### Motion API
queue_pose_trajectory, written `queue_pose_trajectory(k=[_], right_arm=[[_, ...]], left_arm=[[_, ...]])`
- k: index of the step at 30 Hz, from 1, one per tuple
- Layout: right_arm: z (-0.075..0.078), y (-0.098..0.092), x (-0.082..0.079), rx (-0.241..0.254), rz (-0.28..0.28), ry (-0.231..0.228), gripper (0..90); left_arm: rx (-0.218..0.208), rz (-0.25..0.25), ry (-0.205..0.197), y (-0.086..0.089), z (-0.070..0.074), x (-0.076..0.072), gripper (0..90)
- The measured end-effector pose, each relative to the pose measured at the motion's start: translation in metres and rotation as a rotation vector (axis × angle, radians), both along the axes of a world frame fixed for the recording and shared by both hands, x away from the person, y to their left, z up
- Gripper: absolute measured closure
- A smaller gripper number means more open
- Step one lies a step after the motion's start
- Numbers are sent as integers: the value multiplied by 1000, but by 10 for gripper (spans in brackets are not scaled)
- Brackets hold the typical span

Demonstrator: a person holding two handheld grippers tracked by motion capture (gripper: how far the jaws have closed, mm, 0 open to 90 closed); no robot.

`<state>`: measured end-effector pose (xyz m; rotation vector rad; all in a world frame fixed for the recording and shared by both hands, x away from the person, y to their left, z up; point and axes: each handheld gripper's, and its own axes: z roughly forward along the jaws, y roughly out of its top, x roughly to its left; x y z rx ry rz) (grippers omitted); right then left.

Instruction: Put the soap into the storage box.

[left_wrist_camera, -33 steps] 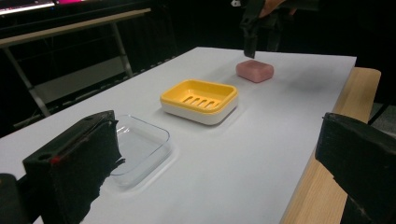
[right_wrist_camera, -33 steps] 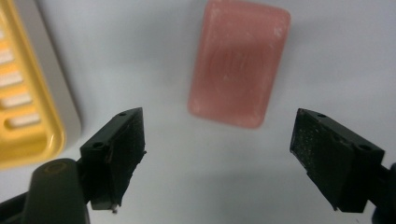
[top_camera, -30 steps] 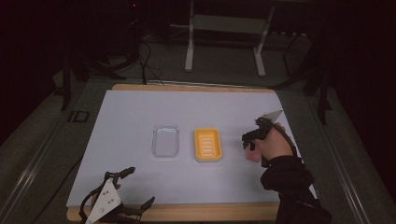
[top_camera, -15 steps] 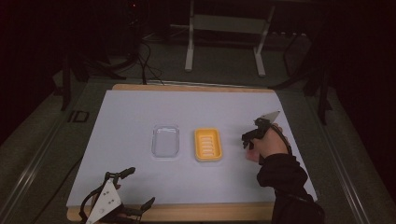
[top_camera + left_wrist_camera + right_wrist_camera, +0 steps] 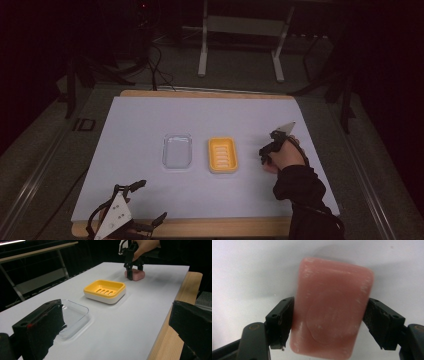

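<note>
Pink and waxy, the soap bar lies flat on the white table cover, and my right gripper points down over it, the sleeved forearm reaching in from the near edge. Both black jaws flank the bar's long sides, pressed against it or nearly so. Just left of it sits the yellow slotted soap dish, then a clear plastic tray, both rounded rectangles. My left gripper rests at the near left corner, jaws spread wide and holding nothing.
</note>
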<state>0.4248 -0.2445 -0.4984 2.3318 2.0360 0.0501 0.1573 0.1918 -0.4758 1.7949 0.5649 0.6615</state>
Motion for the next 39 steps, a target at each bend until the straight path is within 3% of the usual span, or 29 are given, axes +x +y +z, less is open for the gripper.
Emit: queue_pose_trajectory(k=[6,9,17,28,39], right_arm=[[0,2,3,-5,31,3,347],[1,0,2,16,1,-16,368],[8,-3,-3,35,6,2,375],[36,-2,-6,35,18,-8,376],[73,10,-12,67,85,-33,377]], left_arm=[[4,-1,2,0,0,0,5],[5,-1,1,0,0,0,5],[7,2,0,-1,0,0,5],[6,4,-2,-1,0,0,5],[8,7,-3,-1,0,0,5]])
